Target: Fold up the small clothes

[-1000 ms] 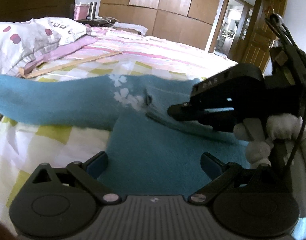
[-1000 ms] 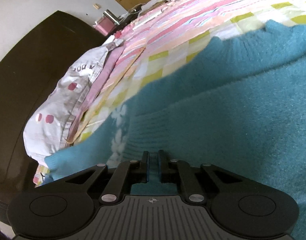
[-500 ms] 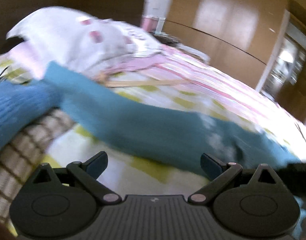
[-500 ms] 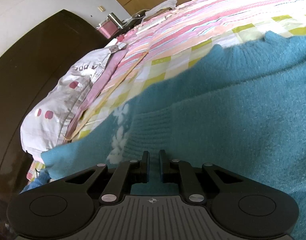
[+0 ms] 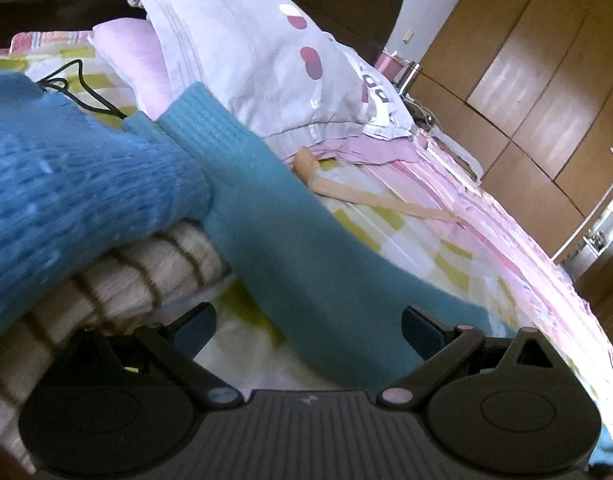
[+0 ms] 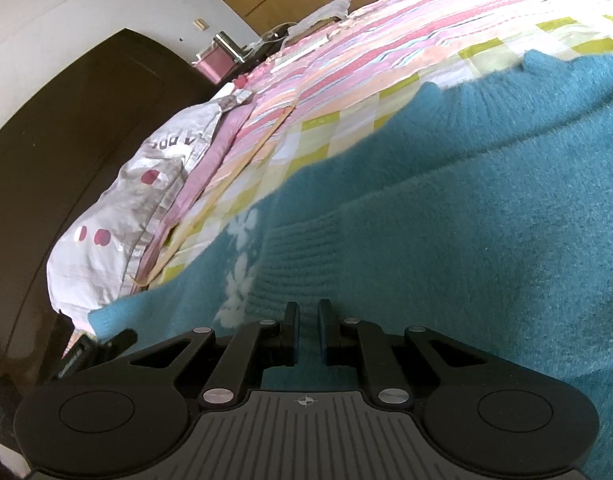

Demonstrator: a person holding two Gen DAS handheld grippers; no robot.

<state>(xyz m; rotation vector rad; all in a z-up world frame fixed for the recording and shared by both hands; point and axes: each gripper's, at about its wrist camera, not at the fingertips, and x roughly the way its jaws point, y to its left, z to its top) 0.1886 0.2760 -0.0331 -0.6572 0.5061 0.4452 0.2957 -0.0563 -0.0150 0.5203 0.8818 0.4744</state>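
The teal sweater [image 6: 466,208] lies spread on the bed [image 6: 406,40], one sleeve [image 5: 290,240] running toward the pillow [image 5: 266,60]. The right tool [image 6: 307,330] is nearly pressed together, pinching the ribbed band beside the white flowers [image 6: 238,276]; the left tool [image 5: 308,326] is spread wide over the sleeve, holding nothing. Risks: the thin pinch may slip out of fuzzy knit, and the left tool, near the folded stack [image 5: 66,220] beside the pillow, could snag it instead of the sleeve.

Daylit, soft shadows; heavy fisheye bend, dark corners.
Left view slightly motion-smeared; glare bleached the bedspread [image 6: 446,36] in the right view; wardrobe [image 5: 518,80] sheen.
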